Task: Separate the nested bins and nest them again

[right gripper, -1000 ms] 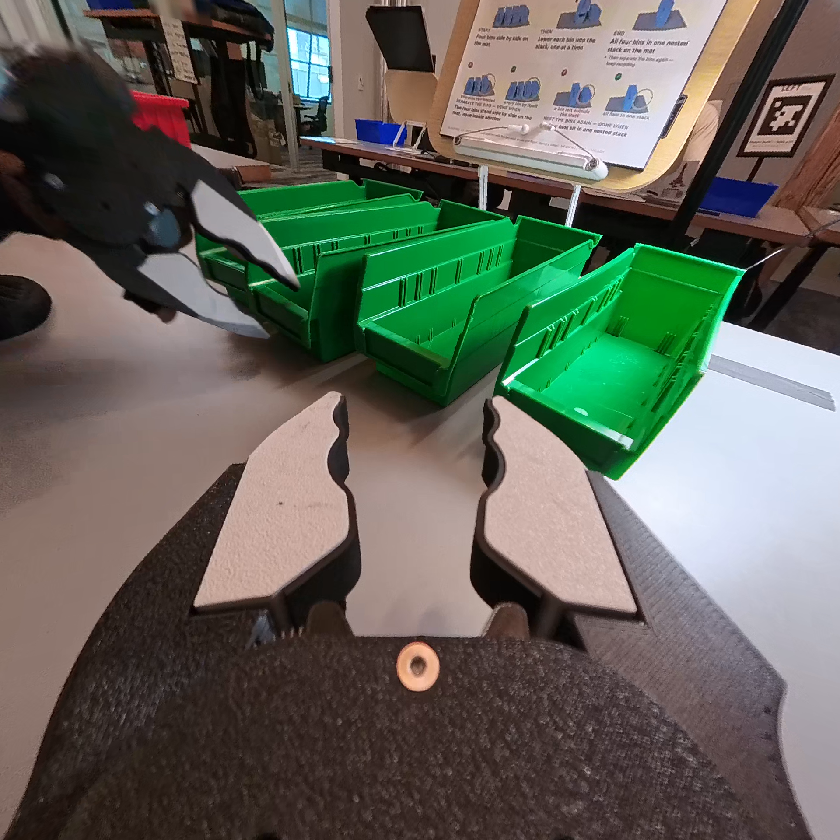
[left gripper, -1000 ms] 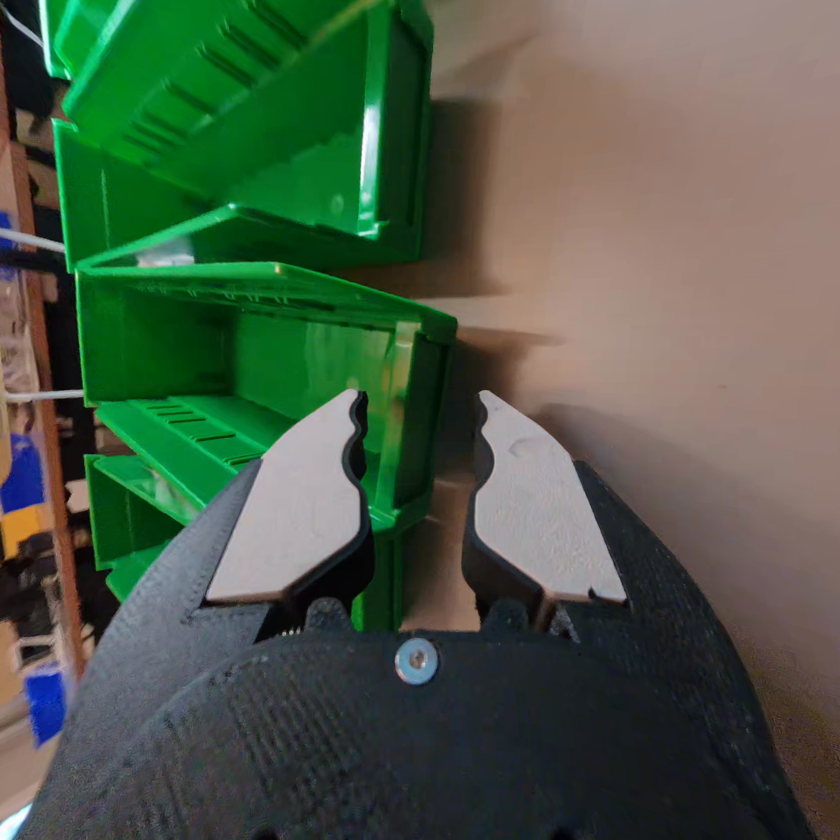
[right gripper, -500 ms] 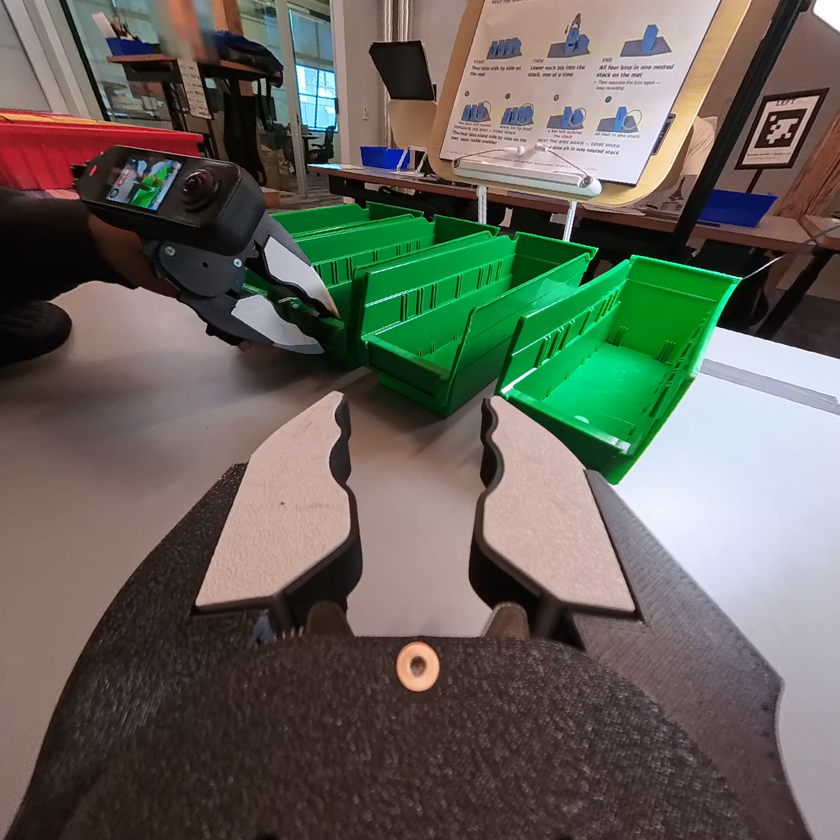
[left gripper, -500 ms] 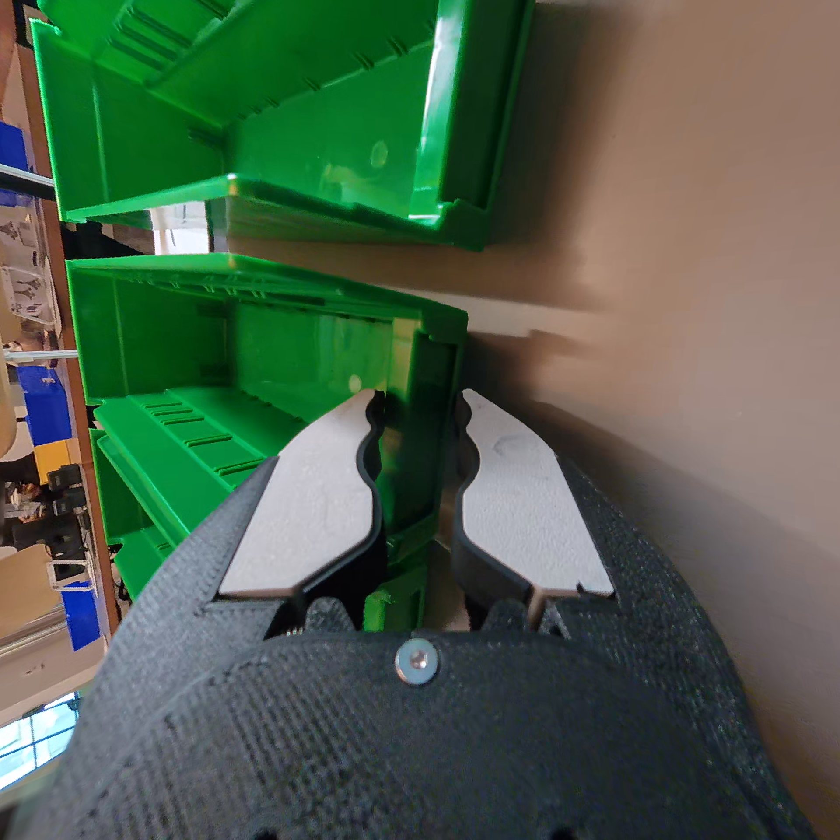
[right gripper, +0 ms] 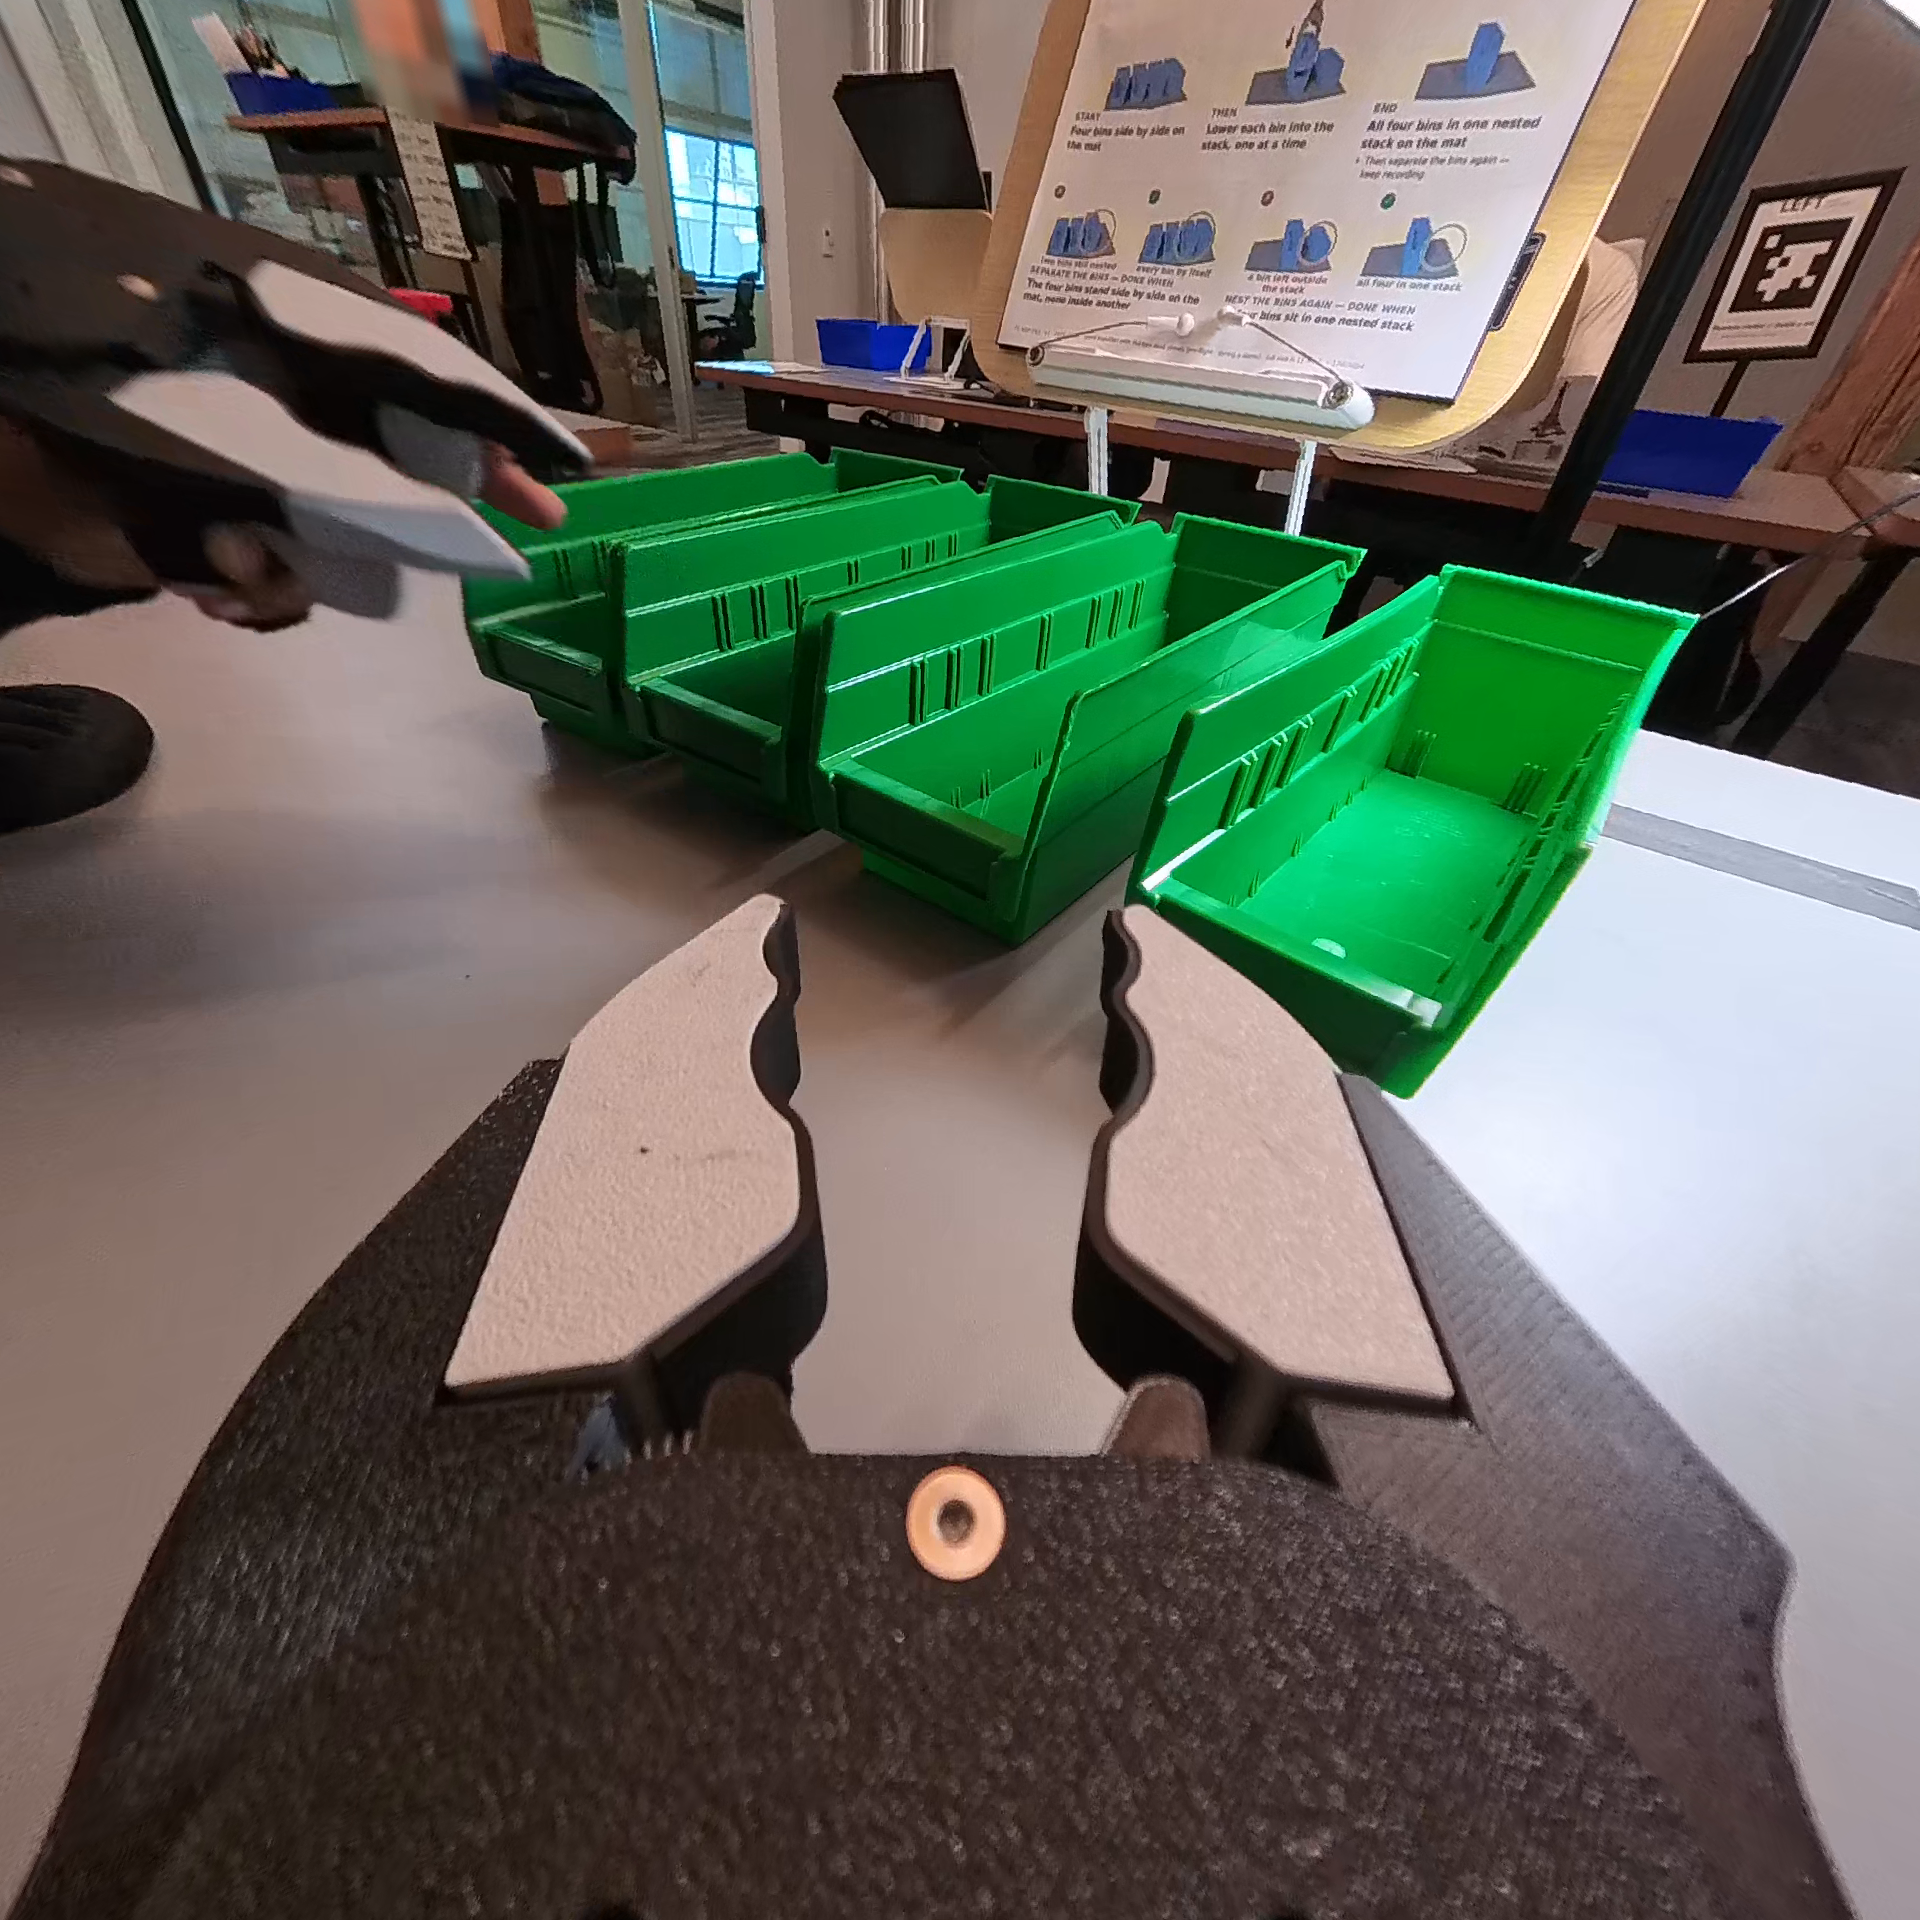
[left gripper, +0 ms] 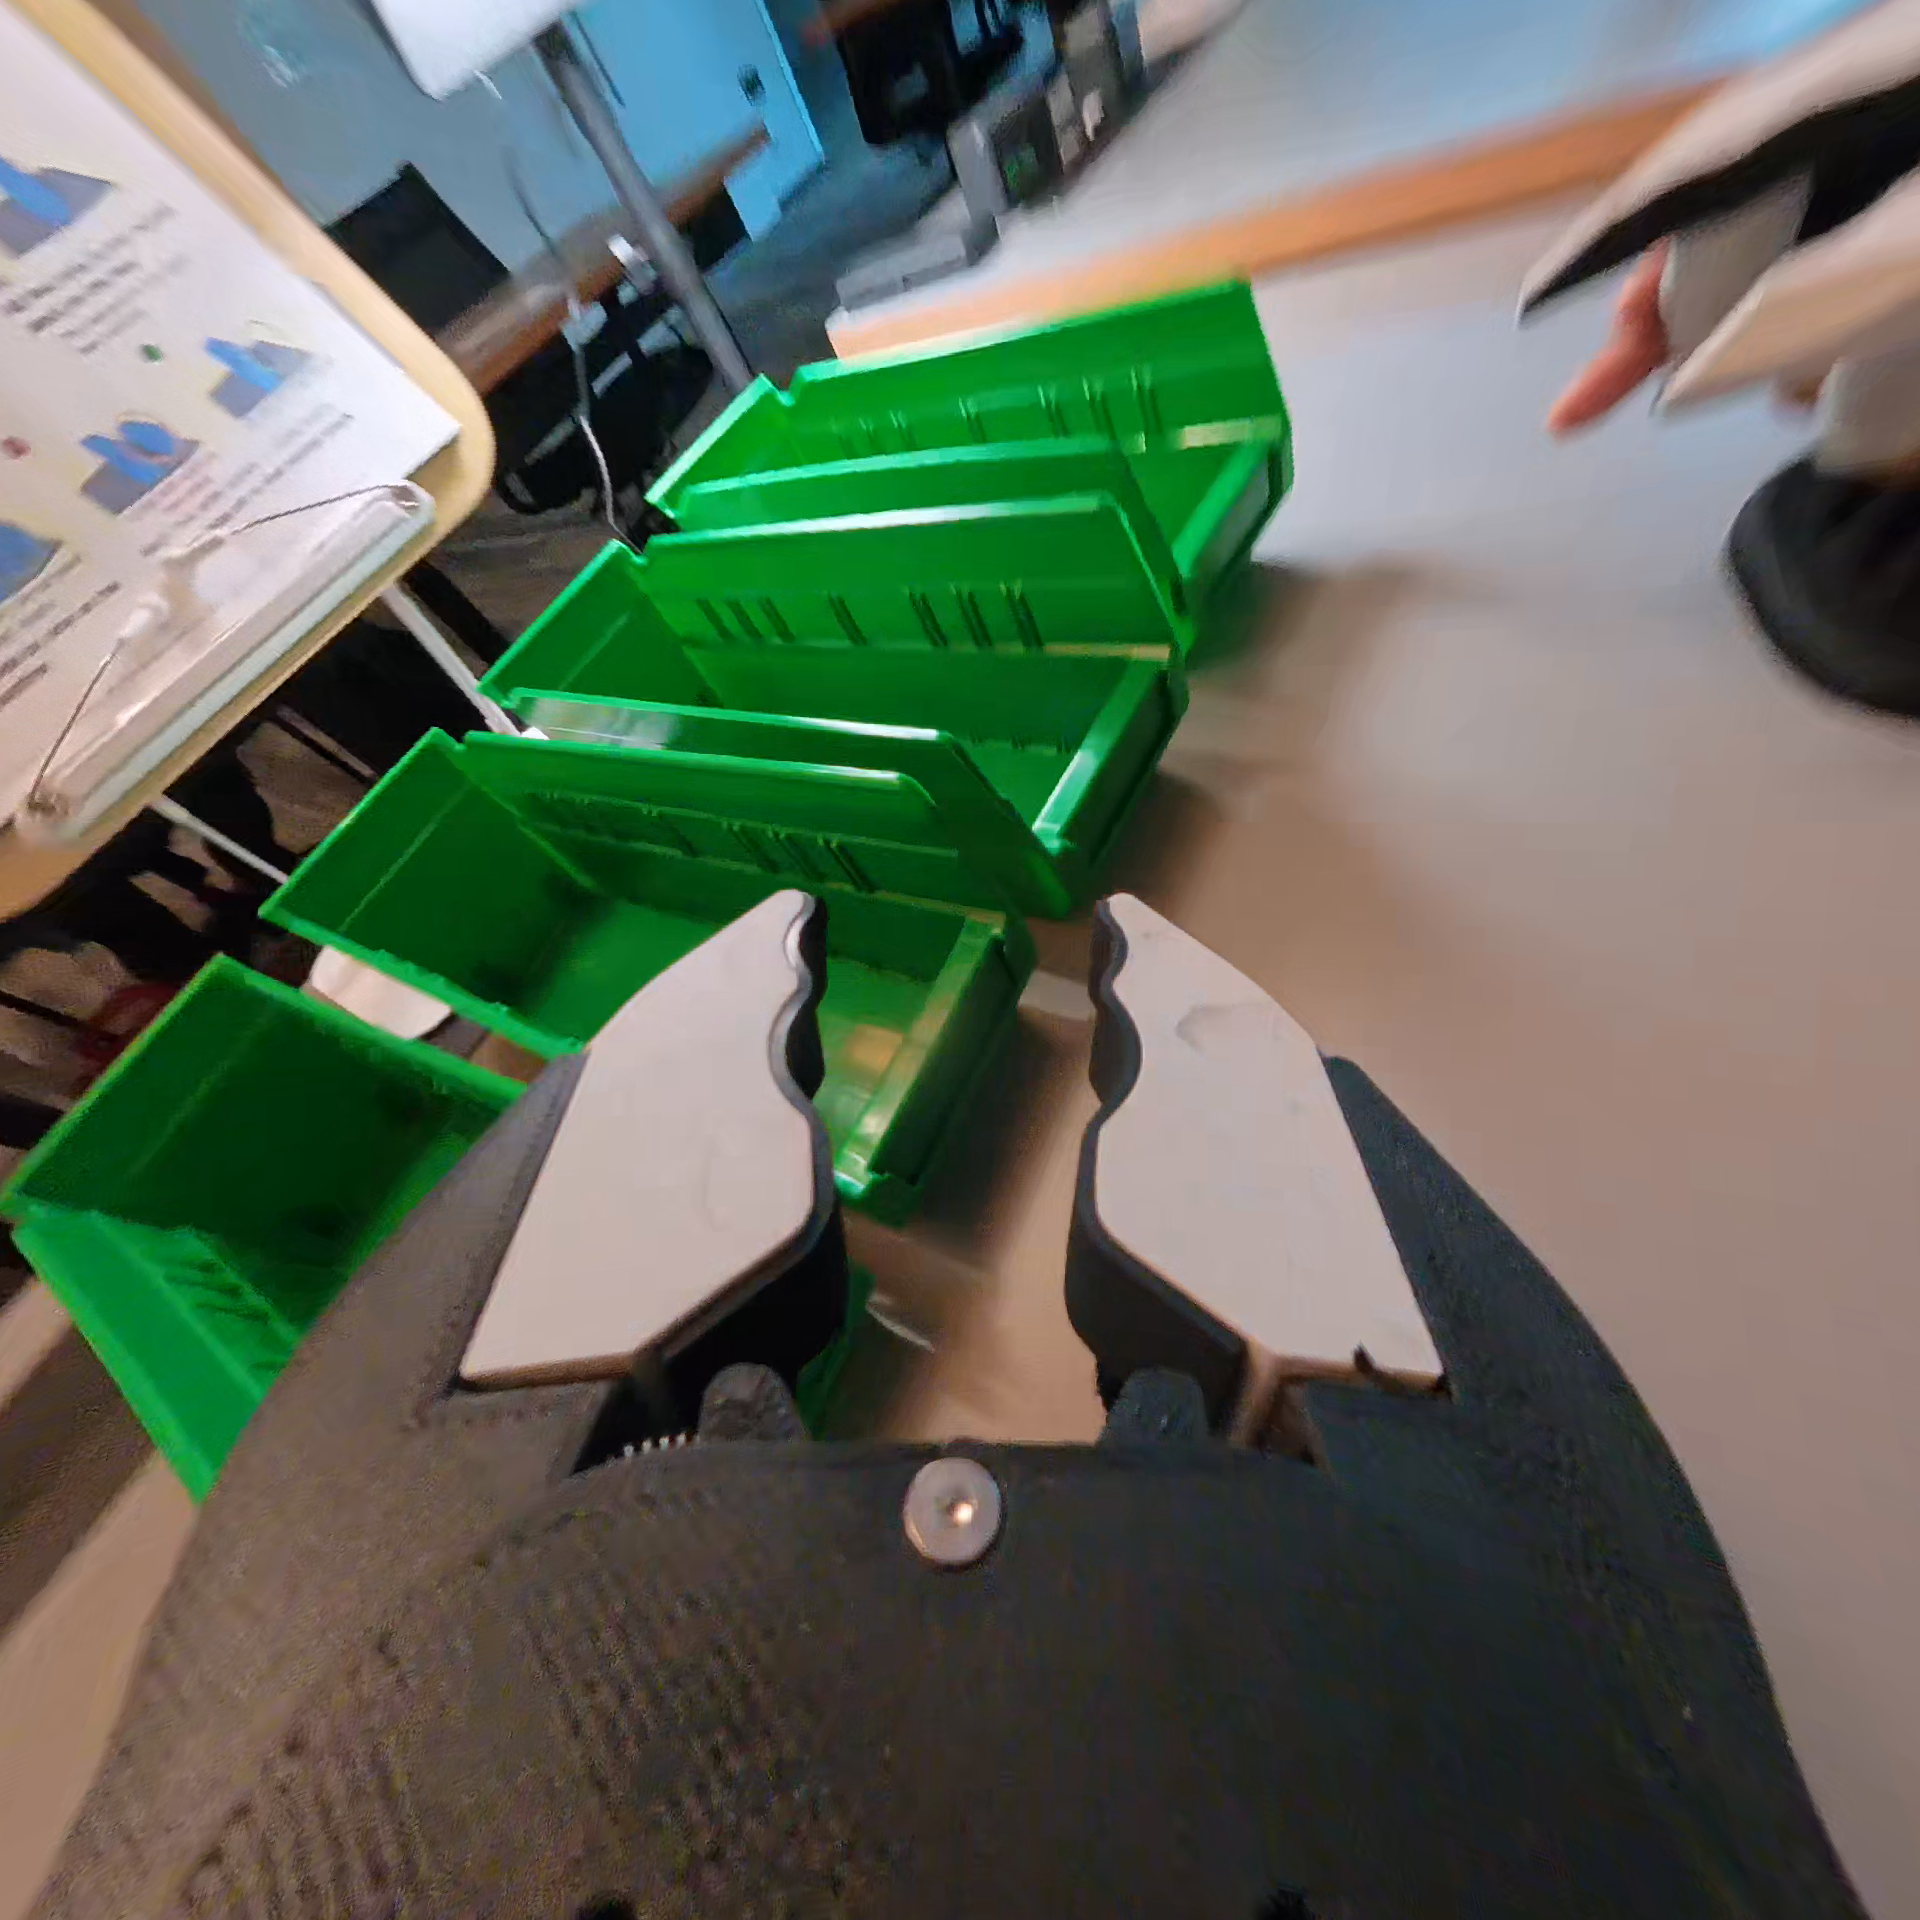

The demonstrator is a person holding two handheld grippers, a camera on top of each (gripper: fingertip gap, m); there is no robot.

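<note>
Several green bins stand side by side on the table, none inside another; in the right wrist view they run from the leftmost bin (right gripper: 582,623) to the rightmost bin (right gripper: 1403,862), which sits angled and a little apart. My left gripper (left gripper: 951,935) is open and empty, its tips above the front lip of one bin (left gripper: 914,1049). It also shows blurred in the right wrist view (right gripper: 556,514), held in a hand above the left end of the row. My right gripper (right gripper: 945,925) is open and empty, low over the bare table (right gripper: 312,935) in front of the bins.
An instruction board on a stand (right gripper: 1299,208) stands behind the bins. A black object (right gripper: 62,748) lies at the table's left. A grey strip (right gripper: 1766,862) crosses the table at the right. Blue bins (right gripper: 1683,468) sit on tables behind. It is some 25 cm from my left tips to the black object (right gripper: 62,748).
My left gripper was closing on a bin's front wall; it has let go, opened and pulled up and away, and its view has swung round. My right gripper has stayed put.
</note>
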